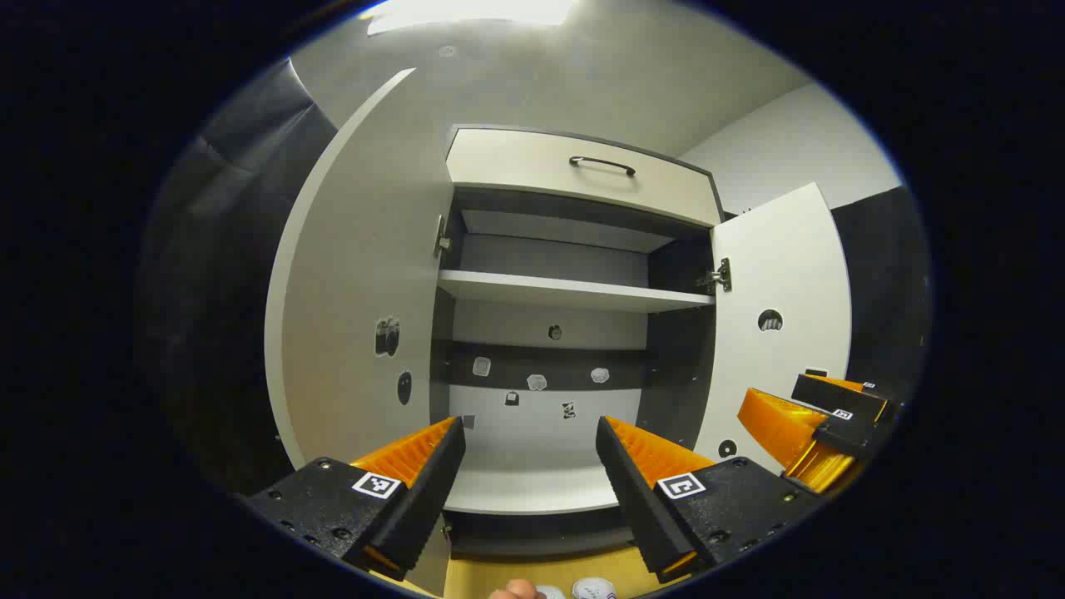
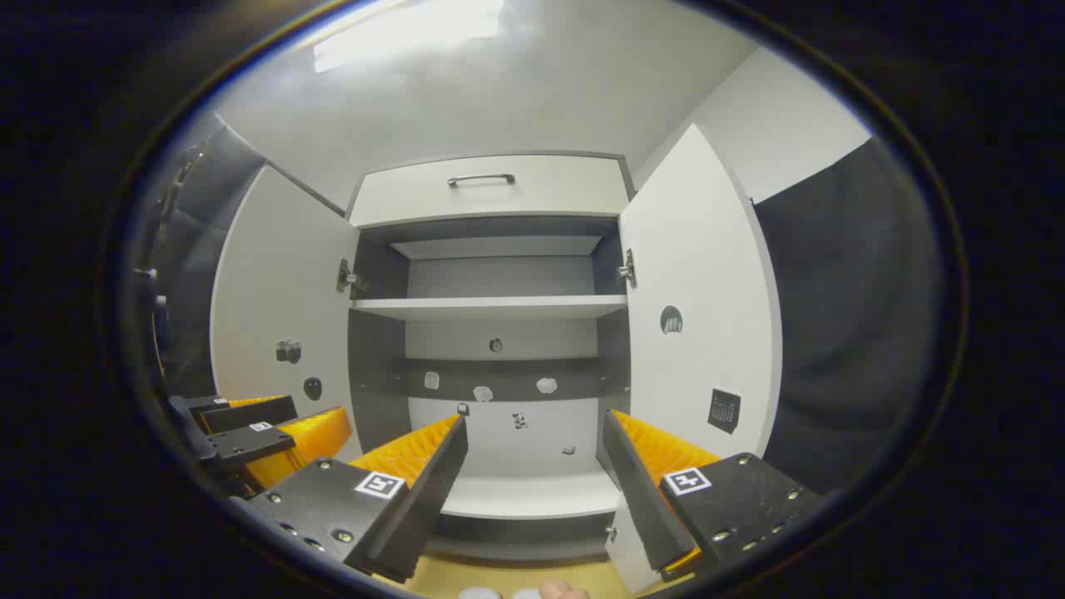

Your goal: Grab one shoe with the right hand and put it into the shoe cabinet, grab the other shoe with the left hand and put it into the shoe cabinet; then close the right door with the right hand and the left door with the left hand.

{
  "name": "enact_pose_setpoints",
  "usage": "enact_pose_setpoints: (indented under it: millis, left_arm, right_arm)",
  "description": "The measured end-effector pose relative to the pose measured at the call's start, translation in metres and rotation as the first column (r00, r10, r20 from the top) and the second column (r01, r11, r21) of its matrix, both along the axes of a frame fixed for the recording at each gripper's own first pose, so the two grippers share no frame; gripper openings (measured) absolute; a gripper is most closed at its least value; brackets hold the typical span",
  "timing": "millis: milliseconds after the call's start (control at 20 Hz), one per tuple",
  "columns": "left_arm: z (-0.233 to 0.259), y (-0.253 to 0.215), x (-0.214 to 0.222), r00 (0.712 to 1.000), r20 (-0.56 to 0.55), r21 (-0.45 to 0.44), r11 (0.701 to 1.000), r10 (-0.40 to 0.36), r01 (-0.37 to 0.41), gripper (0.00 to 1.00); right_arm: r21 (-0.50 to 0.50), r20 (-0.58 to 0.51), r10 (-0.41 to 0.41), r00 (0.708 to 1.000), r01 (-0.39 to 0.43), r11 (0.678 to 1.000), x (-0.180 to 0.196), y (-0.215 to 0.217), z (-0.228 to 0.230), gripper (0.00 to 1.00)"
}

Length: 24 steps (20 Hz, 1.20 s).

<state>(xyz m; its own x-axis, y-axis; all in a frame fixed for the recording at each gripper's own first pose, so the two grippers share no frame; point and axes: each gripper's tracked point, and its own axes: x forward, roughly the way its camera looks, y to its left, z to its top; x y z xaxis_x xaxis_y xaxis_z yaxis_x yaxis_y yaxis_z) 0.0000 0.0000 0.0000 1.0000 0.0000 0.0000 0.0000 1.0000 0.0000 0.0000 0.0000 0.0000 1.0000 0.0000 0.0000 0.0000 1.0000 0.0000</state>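
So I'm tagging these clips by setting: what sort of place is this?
Likely a staged booth, not a home: an empty white two-door shoe cabinet stands open between dark padded walls, with the right gripper before it.

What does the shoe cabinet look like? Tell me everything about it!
The shoe cabinet stands upright against a pale wall, with white panels and a dark grey inside. Both doors hang wide open: the left door and the right door, each on metal hinges. Across the top is a drawer front with a dark curved handle. Inside, one white shelf sits above a white bottom board, both bare. Small stickers dot the back and doors. Nothing touches it.
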Motion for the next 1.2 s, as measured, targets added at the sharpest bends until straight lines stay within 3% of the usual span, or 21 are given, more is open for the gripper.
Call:
enact_pose_setpoints:
  millis: [300, 900, 1200]
  left_arm:
    - [-0.002, 0.01, 0.005, 1.0, -0.005, 0.008, 1.0, 0.028, -0.028, 0.99]
    - [-0.014, 0.021, 0.011, 0.998, -0.038, 0.044, 0.997, 0.058, -0.057, 0.96]
    - [-0.015, 0.029, 0.008, 0.997, -0.036, 0.053, 0.996, 0.072, -0.07, 0.96]
  right_arm:
    - [-0.014, -0.015, 0.008, 1.0, -0.008, 1.0, 0.005, 0.0, -0.004, 0.97]
    - [-0.027, -0.048, 0.012, 0.999, -0.013, 1.0, 0.016, 0.0, -0.019, 0.96]
    - [-0.054, -0.124, 0.015, 0.992, -0.022, 0.998, 0.021, 0.005, -0.063, 0.98]
